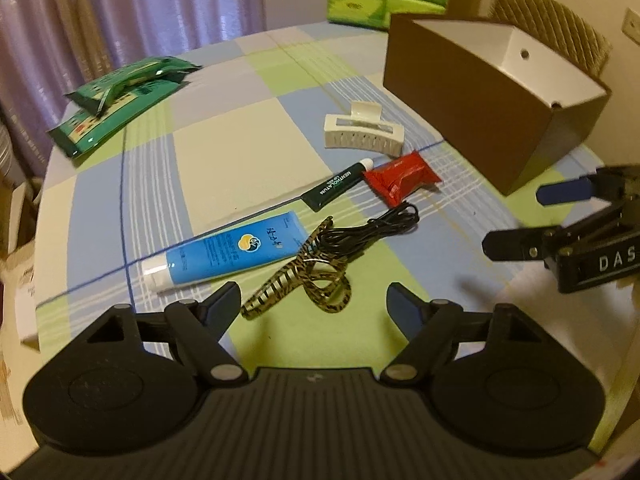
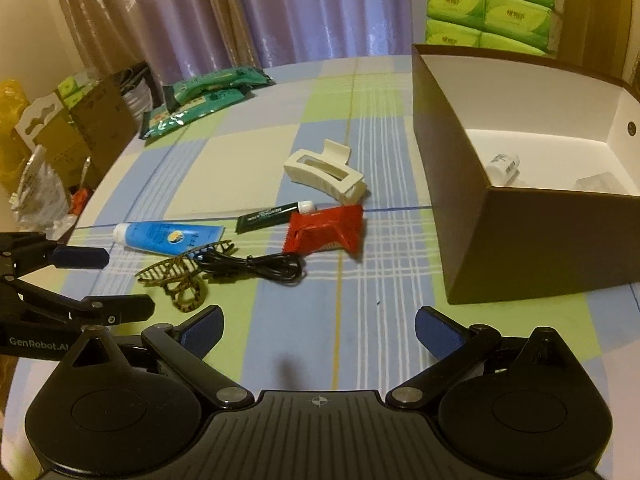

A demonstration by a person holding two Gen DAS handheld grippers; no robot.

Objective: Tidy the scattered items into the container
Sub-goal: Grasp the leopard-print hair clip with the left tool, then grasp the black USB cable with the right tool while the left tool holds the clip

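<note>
left gripper point(image 1: 314, 304): jaws spread, empty, over the tortoiseshell claw clip point(image 1: 298, 284). blue tube point(image 1: 228, 254): flat on the checked cloth point(image 1: 224, 168). black cable point(image 1: 376, 226): coil touches the clip's teeth, likely to snag and drag if the clip is lifted. green tube point(image 1: 340, 186), red packet point(image 1: 402, 178), white claw clip point(image 1: 364, 132): near. brown box point(image 2: 520, 216): right, open, nearly empty. right gripper point(image 2: 320, 332): jaws spread, empty.

Bare tabletop point(image 2: 336, 320) betw. right claw point(image 2: 320, 330) & box point(image 2: 532, 248): clear lane. Ahead of left claw point(image 1: 314, 304), leopard clip point(image 1: 304, 284), cable point(image 1: 368, 232), blue tube point(image 1: 232, 254) crowd together. Box top open.
</note>
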